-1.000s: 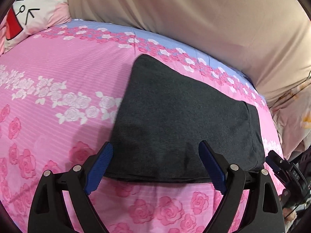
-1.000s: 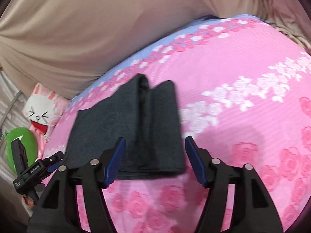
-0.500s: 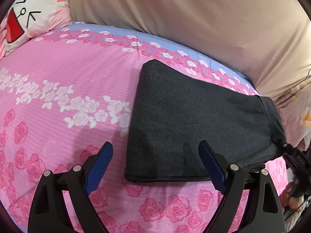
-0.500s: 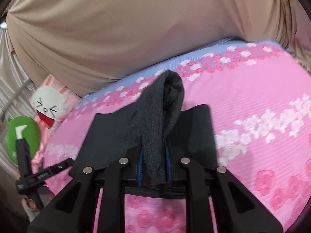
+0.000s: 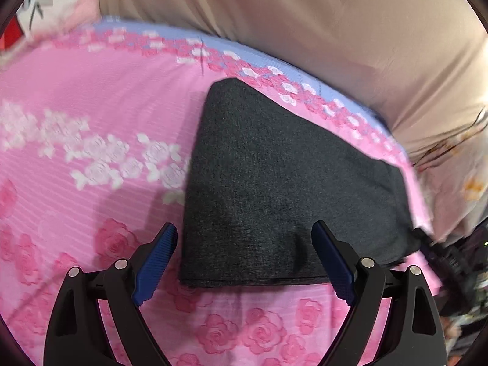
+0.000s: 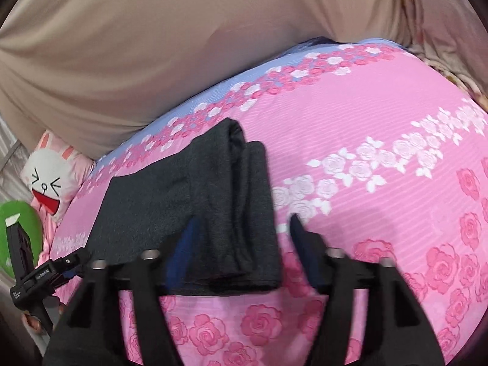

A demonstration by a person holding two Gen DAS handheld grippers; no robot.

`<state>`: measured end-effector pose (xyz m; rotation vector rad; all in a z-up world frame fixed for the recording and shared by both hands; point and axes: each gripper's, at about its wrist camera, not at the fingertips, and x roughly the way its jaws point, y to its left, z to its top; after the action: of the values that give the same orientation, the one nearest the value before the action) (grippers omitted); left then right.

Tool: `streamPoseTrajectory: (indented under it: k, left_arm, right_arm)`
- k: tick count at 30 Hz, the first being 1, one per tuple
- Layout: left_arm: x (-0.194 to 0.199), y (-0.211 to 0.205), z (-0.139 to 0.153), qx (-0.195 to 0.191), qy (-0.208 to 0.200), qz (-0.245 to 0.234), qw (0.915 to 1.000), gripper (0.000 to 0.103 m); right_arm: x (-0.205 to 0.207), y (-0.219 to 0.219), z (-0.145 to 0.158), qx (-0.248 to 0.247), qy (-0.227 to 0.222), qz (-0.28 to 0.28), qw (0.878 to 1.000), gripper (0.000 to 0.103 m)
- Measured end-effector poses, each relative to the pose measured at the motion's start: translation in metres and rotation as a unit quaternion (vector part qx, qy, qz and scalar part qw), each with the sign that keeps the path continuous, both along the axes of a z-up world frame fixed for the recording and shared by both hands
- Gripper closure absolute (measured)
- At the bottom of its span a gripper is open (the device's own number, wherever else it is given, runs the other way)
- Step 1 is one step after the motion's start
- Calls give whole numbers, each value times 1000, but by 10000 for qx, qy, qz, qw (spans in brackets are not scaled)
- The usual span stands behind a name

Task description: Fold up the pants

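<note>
Both claws released; pants (image 5: 283,189) lie at 12 o'clock.
Left claw (image 5: 244,259) and right claw (image 6: 239,238) straddle the near edge; long axis runs 9–3 across the bed (image 5: 91,97).

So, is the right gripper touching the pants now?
Cannot tell. In the right wrist view the right gripper is open, but its blurred fingers overlap the pants, so neither contact nor a gap shows.

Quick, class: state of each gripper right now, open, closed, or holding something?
Left gripper: open, holding nothing, over the folded dark grey pants.
Right gripper: open, holding nothing, at the pants' near edge.
</note>
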<state>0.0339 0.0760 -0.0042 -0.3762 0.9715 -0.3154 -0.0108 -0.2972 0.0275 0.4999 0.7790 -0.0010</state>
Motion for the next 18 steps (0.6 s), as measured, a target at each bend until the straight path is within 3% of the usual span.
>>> streamPoseTrajectory:
  k: [3, 8, 9, 10, 11, 12, 13, 16, 18]
  left_arm:
    - [9, 13, -14, -821, 356, -79, 9960, 15]
    - [18, 16, -15, -1007, 357, -93, 9942, 16]
    - [21, 13, -15, -1103, 362, -209, 9930, 18]
    - [26, 9, -15, -1153, 392, -357, 9919, 33]
    - [30, 6, -15, -1004, 394, -372, 9935, 64]
    - [32, 5, -14, -923, 386, -405, 9942, 75]
    - [34, 9, -8, -905, 372, -339, 9946, 90]
    - [27, 23, 13, -1069, 313, -476, 9926, 94]
    - [13, 28, 25, -1022, 314, -670, 9920, 94]
  right_arm:
    - [2, -8, -12, 450, 152, 134, 9988, 25]
    - [14, -1, -23, 804, 273, 396, 9956, 19]
    - [21, 4, -27, 972, 299, 582, 9931, 31]
    - [27, 7, -29, 915, 360, 502, 9939, 46]
    - [32, 11, -28, 843, 413, 509, 9943, 58]
    - [33, 13, -24, 929, 359, 537, 9936, 69]
    - [30, 13, -17, 968, 251, 512, 9937, 72]
    - [4, 15, 11, 1192, -49, 705, 9903, 73]
    - [-20, 21, 20, 1051, -73, 849, 9908, 73]
